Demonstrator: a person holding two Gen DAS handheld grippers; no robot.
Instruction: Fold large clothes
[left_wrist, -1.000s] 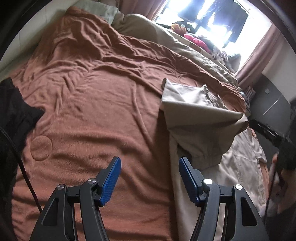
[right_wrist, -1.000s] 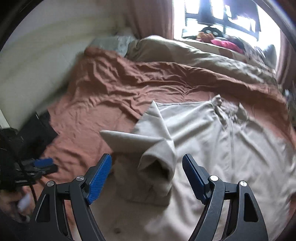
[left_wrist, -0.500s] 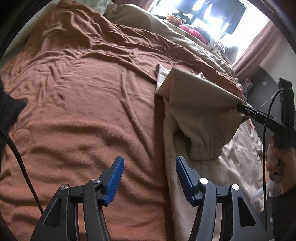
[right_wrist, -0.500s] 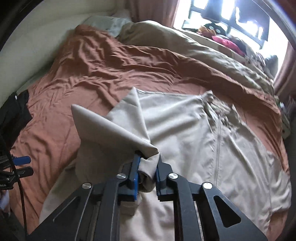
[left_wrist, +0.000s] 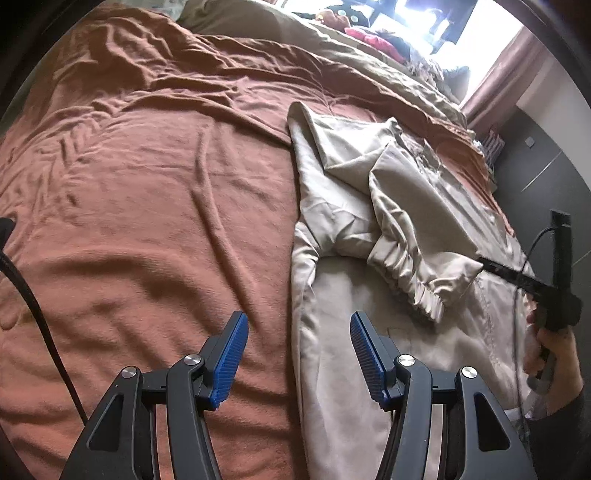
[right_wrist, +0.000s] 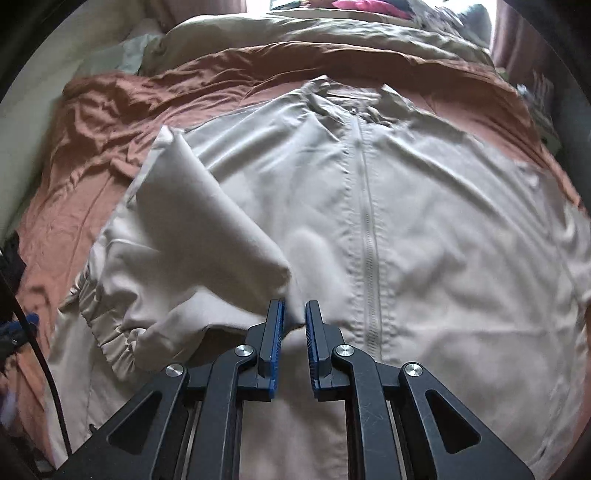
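So the whole thing sits on a bed with a wrinkly rust-brown blanket (left_wrist: 155, 192), an olive duvet (right_wrist: 332, 40) bunched along the far side, and a bright window with pinkish curtains (left_wrist: 491, 74) behind it. A black cable (left_wrist: 33, 306) hangs at the left edge of the left wrist view.

The beige zip jacket (right_wrist: 424, 229) lies front-up on the blanket. Right gripper (right_wrist: 294, 319) is pinched down on the jacket's sleeve (right_wrist: 207, 221), holding it lifted over the jacket's front. Left gripper (left_wrist: 295, 347) is spread wide, holding nothing, above the jacket's near edge.
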